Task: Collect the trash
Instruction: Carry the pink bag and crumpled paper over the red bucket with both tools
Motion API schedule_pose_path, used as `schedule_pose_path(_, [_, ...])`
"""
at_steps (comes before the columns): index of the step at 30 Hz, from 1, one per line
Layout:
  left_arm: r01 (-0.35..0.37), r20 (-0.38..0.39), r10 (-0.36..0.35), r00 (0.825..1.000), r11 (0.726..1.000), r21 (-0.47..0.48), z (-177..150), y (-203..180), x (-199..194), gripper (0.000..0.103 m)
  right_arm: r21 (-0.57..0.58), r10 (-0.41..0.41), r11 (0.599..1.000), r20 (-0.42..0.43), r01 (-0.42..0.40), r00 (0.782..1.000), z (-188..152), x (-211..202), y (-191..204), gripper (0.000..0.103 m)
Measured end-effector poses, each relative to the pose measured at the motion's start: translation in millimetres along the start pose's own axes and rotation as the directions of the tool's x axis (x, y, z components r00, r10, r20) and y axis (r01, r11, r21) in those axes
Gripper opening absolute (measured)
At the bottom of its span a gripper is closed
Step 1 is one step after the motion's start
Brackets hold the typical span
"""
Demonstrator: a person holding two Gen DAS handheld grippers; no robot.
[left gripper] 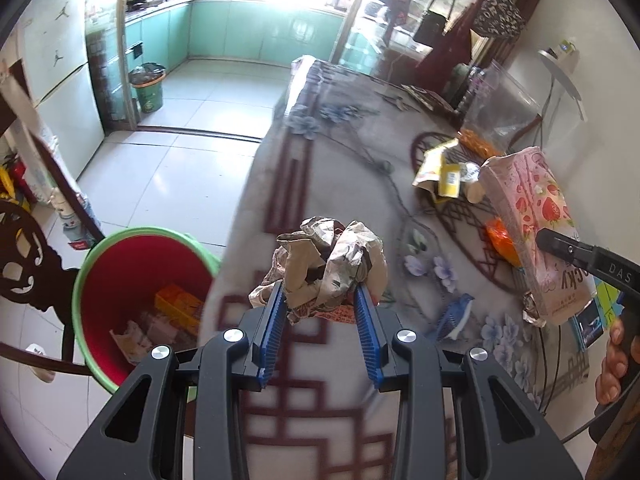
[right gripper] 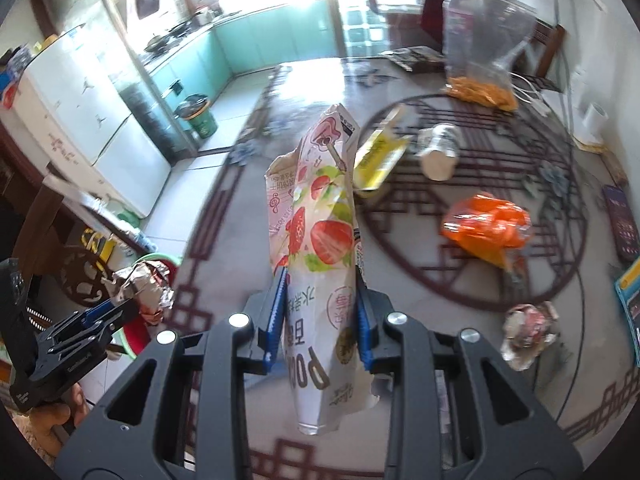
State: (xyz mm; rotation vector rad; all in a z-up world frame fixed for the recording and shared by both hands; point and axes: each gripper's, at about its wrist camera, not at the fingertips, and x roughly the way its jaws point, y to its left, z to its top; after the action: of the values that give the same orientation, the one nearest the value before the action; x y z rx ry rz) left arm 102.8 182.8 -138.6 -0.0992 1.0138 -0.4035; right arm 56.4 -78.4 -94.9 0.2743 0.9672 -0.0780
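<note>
- At the centre of the left wrist view, we see our left gripper (left gripper: 320, 292) pinching a crumpled ball of silvery foil wrapper (left gripper: 326, 262) between its blue ribbed pads, above the table's edge.
- Lower left in that view stands a red plastic bucket with a green rim (left gripper: 86, 268) on the pale tiled floor, just beside the table, with an orange box and some paper scraps inside.
- Centre of the right wrist view, our right gripper (right gripper: 322, 300) clamps a tall pink snack bag printed with strawberries (right gripper: 320, 232), held upright, its lower end hanging below the pads.
- We also see that bag at the right edge of the left wrist view, gripped by a black finger.
- Across the patterned tablecloth (right gripper: 240, 208) lie more pieces: a crumpled orange plastic wrapper (right gripper: 486, 224) right of centre, a yellow packet (right gripper: 378, 156) and a white paper cup (right gripper: 438, 152) lying on its side above centre, and another crumpled foil wrapper (right gripper: 528, 326) at lower right.
- Upper right, a clear plastic bag with orange snacks at its bottom (right gripper: 480, 48) stands on the table.
</note>
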Motion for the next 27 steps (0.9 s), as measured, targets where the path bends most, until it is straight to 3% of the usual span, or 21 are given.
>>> schedule_pose_path(11, [-0.040,-0.003,0.040,0.999,0.997,-0.070,-5.1,42.6,-5.1,0.033,-0.094,0.050,0.994,-0.021,-0.052,0.999,4.3,13.6,55.2,0.030])
schedule_pose_path(27, [-0.064,-0.023,0.062,0.998,0.993,-0.097,0.3,61.8,7.4,0.033,-0.125,0.043,0.991,-0.038,-0.048,0.998,10.7,25.0,73.6,0.030])
